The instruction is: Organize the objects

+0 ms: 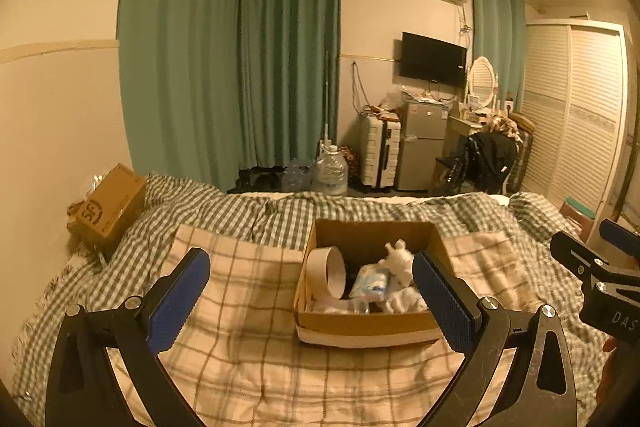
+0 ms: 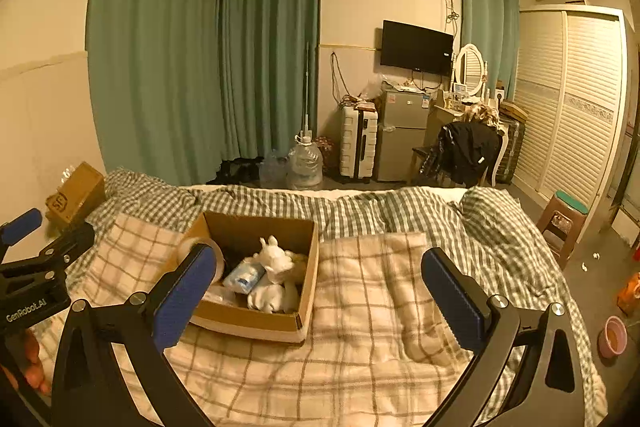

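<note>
Left wrist view: the left gripper (image 1: 310, 301) hovers with jaws spread and empty (as does the right gripper (image 2: 318, 301)) above the bed (image 2: 380, 307), where an open cardboard box (image 1: 360, 325) holds a tape roll (image 1: 326, 271) and white items.

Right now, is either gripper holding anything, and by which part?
Nothing is held. The left gripper and right gripper both have jaws wide open above the blanket; the items sit loose in the cardboard box.
</note>
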Motion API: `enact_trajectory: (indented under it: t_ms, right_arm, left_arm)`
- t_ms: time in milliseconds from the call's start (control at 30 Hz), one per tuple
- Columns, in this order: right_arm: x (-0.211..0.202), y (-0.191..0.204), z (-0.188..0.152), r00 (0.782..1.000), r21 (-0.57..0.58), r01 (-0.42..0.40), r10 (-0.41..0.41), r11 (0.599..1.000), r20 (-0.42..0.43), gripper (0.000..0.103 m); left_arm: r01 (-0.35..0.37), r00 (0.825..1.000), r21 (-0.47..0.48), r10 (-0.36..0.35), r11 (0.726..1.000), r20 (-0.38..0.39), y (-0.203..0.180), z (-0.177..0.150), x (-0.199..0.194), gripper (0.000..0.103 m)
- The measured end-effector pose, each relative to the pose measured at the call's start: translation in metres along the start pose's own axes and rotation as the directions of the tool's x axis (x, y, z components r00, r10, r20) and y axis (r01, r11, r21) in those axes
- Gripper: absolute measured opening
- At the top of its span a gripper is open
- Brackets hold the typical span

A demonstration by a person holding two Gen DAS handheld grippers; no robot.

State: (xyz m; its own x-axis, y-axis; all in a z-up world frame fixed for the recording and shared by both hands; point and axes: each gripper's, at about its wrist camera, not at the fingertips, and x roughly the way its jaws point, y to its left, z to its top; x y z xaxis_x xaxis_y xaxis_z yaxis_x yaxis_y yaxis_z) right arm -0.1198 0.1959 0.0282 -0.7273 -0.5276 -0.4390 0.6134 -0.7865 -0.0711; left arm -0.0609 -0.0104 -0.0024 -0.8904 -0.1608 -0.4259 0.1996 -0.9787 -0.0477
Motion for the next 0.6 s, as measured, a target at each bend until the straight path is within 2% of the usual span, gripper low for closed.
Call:
enact_trajectory:
  t_ms: [233,433,600]
  right_arm:
    - [0.025,-0.002,-0.045,0.999,-0.005,0.010,-0.010,1.000,-0.032,0.103]
    - [0.039,-0.008,-0.064,0.996,0.037,0.020,-0.017,0.999,-0.084,0.103]
    - [0.045,-0.005,-0.071,0.995,0.025,0.022,-0.019,0.999,-0.102,0.103]
  left_arm:
    - [-0.025,1.000,0.023,0.026,0.999,-0.002,-0.008,-0.044,0.012,0.103]
    - [-0.006,0.999,0.053,0.009,0.999,-0.048,-0.016,-0.059,0.021,0.103]
    - [-0.001,0.998,0.062,0.005,0.998,-0.066,-0.018,-0.063,0.025,0.103]
